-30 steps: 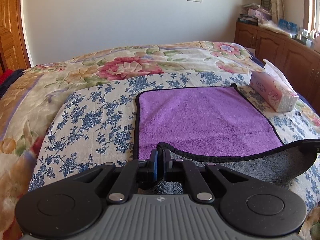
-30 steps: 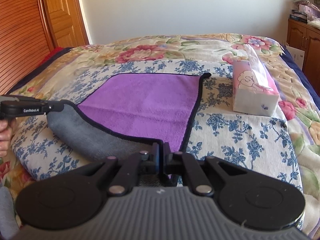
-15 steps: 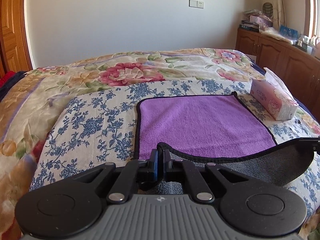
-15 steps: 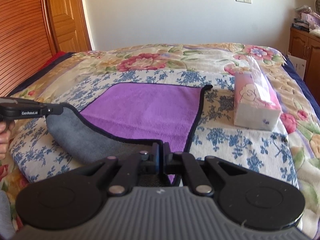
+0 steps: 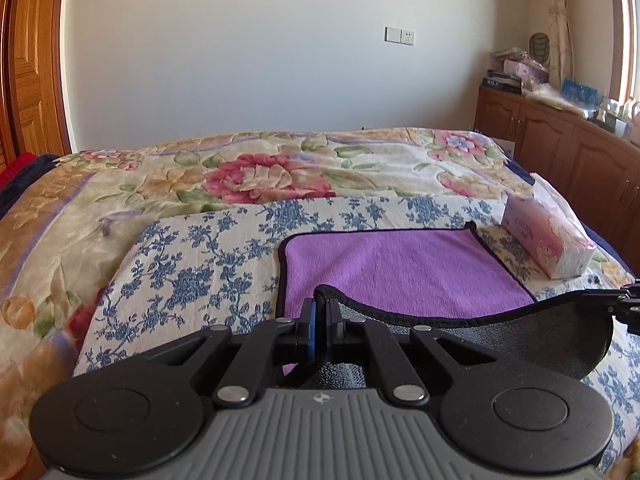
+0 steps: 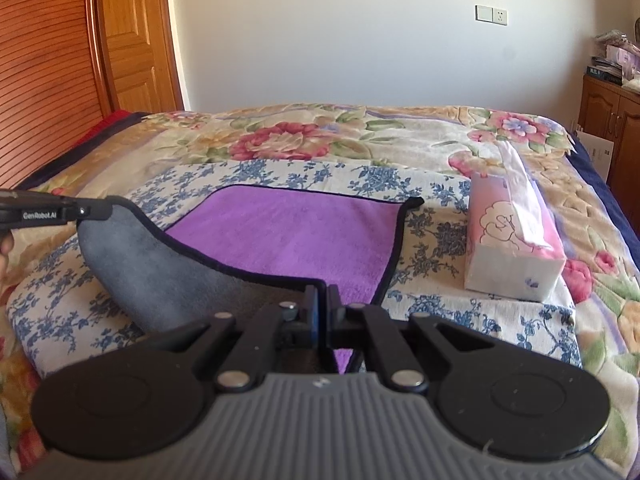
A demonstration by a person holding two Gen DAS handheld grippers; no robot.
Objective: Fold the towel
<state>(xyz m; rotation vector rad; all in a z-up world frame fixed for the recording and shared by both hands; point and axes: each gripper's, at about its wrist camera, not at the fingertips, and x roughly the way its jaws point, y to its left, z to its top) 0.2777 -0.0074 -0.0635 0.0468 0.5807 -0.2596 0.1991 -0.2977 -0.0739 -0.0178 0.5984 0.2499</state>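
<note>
1. Bed [image 5: 168,184] under a floral quilt [image 6: 360,136], filling most of both views, with a plain wall behind it
2. Blue-flowered white cloth [image 5: 192,264] spread flat over the near part of the quilt
3. Wooden cabinets [image 5: 560,148] along the right side of the room, cluttered on top; wooden door [image 6: 128,40] at the far left in the right wrist view
4. Purple towel [image 5: 400,268] with a black hem, lying on the flowered cloth, far half flat, both far corners on the cloth; near edge raised off the bed and curled back, grey underside [image 6: 160,276] facing up and sagging between the two near corners
5. Pink-and-white tissue pack [image 6: 516,236] resting on the flowered cloth just beside the towel's right edge, apart from it, a tissue sticking out on top
6. Left gripper [image 5: 319,316] clenched on the towel's near left corner, hem pinched between the blue-padded fingers and poking up above the tips; seen side-on at the left edge of the right wrist view, holding that corner well above the bed
7. Right gripper [image 6: 322,304] likewise clamped on the near right corner, black hem caught between the closed fingers; visible at the far right of the left wrist view, at about the same height as the other corner
</note>
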